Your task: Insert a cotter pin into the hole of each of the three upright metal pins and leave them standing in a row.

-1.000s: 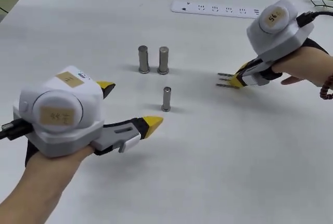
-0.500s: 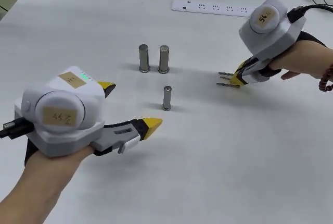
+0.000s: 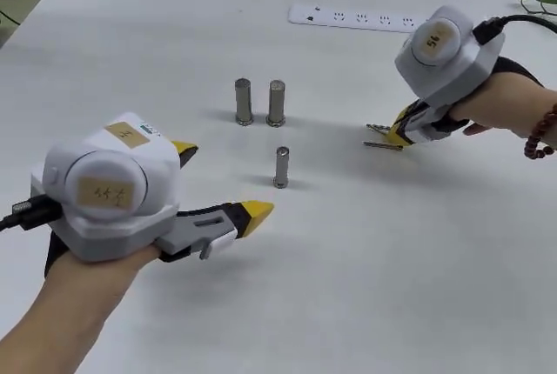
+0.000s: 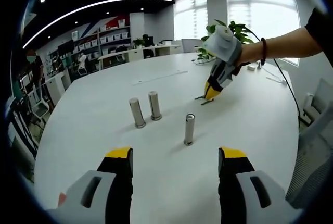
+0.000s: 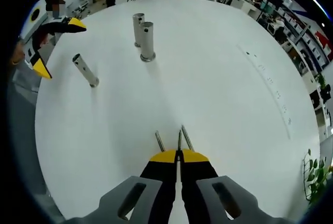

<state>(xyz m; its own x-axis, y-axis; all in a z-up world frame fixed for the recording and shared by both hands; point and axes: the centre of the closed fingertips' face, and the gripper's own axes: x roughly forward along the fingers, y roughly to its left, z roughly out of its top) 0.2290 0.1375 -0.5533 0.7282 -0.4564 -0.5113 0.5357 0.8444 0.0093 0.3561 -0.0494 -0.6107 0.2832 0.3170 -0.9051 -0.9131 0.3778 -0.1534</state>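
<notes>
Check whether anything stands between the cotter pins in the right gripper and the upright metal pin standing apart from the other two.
Nothing visible does. Only bare white table lies between the thin metal cotter pins in the right gripper and the lone upright grey metal pin.

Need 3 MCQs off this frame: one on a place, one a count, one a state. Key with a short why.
1. Where does the lone metal pin stand, against the other two metal pins?
A nearer the person
B farther away
C between them

2. How many metal pins stand upright?
A two
B three
C five

3. How are the right gripper jaws?
A wide open, empty
B shut on cotter pins
C shut on a metal pin

Key:
1 A: the head view shows it in front of the side-by-side two.
2 B: three stand on the table.
3 B: the right gripper view shows the jaws closed with thin prongs sticking out.
</notes>
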